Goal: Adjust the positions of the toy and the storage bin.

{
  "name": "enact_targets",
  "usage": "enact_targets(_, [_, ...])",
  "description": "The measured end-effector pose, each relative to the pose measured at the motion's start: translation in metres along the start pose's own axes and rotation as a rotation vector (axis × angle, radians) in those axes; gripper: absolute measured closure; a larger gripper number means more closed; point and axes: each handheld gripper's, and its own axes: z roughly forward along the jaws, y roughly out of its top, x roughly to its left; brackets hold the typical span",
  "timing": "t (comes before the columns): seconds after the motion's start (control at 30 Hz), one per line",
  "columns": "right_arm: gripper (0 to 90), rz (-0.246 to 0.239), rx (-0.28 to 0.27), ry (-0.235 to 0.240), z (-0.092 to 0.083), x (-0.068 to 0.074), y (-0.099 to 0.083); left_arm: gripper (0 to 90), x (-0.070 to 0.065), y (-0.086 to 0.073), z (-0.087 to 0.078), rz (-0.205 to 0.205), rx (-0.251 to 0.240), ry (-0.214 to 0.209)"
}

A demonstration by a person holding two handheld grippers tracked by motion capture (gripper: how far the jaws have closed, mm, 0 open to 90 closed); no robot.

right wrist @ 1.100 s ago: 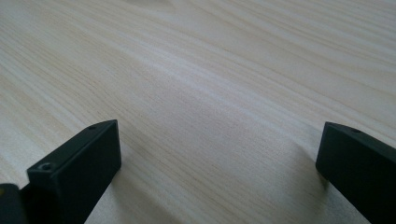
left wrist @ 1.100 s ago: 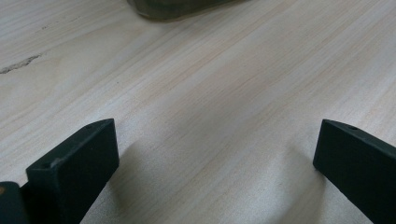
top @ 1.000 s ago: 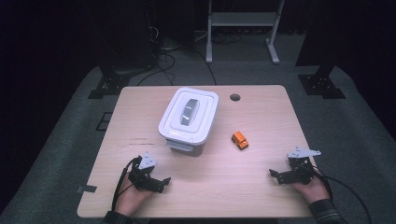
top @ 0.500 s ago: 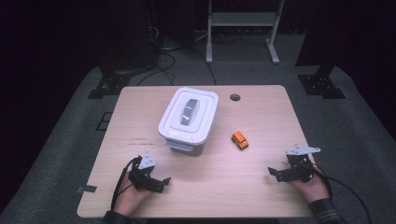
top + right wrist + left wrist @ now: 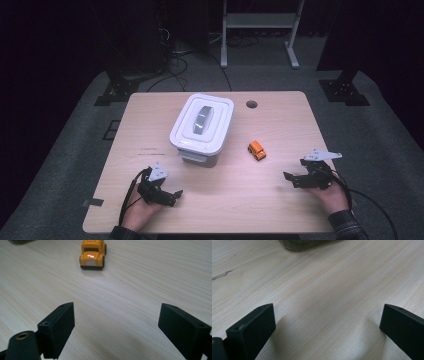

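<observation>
Two grippers, one in each hand, rest near the front edge of one wooden counter (image 5: 280, 120). The right gripper (image 5: 292, 178) has its fingers (image 5: 58, 325) spread wide with only bare wood between them, though they have just been closing a little. The left gripper (image 5: 172, 196) also has its fingers (image 5: 254, 327) wide apart over bare wood, holding nothing.

There is one orange toy truck (image 5: 257, 150), standing on the counter right of centre, ahead of the right gripper and well apart from it, just to the right of one white lidded box (image 5: 202, 127) that sits near the middle.

The right gripper view shows the truck's front, with grille and windscreen facing the camera, a detail too small to make out from the high view. The left gripper view catches the dark lower edge of the box at the top of the picture, with a faint scuff mark on the wood to the left. The high view shows one round hole (image 5: 251, 104) in the counter behind the box.

The counter is pale, light-grained wood. It stands on grey carpet (image 5: 70, 150) in a dark room, with one white metal frame (image 5: 260, 30) and black stands behind.
</observation>
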Motion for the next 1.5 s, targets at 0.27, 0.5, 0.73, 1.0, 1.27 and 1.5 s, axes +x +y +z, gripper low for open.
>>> enact_targets(0.27, [12.7, -0.014, 0.010, 0.007, 0.004, 0.005, 0.008, 0.0, 0.000, 0.000, 0.000, 0.000, 0.000, 0.000])
enact_targets(0.5, [12.8, -0.019, 0.017, 0.010, 0.009, 0.008, 0.016, 0.0, 0.000, 0.000, 0.000, 0.002, 0.002, 0.000])
enact_targets(0.73, [12.8, -0.027, 0.026, 0.009, 0.015, 0.013, 0.025, 0.0, 0.000, 0.000, 0.000, -0.001, 0.002, 0.000])
enact_targets(1.0, [13.4, -0.027, 0.024, 0.008, 0.023, 0.016, 0.035, 0.0, 0.000, 0.000, 0.000, -0.001, 0.002, 0.000])
enact_targets(1.27, [13.4, -0.029, 0.023, 0.006, 0.031, 0.018, 0.044, 0.0, 0.000, 0.000, 0.000, -0.001, 0.002, 0.000])
enact_targets(1.5, [14.4, -0.029, 0.015, 0.006, 0.040, 0.020, 0.051, 0.0, 0.000, 0.000, 0.000, -0.001, 0.001, 0.000])
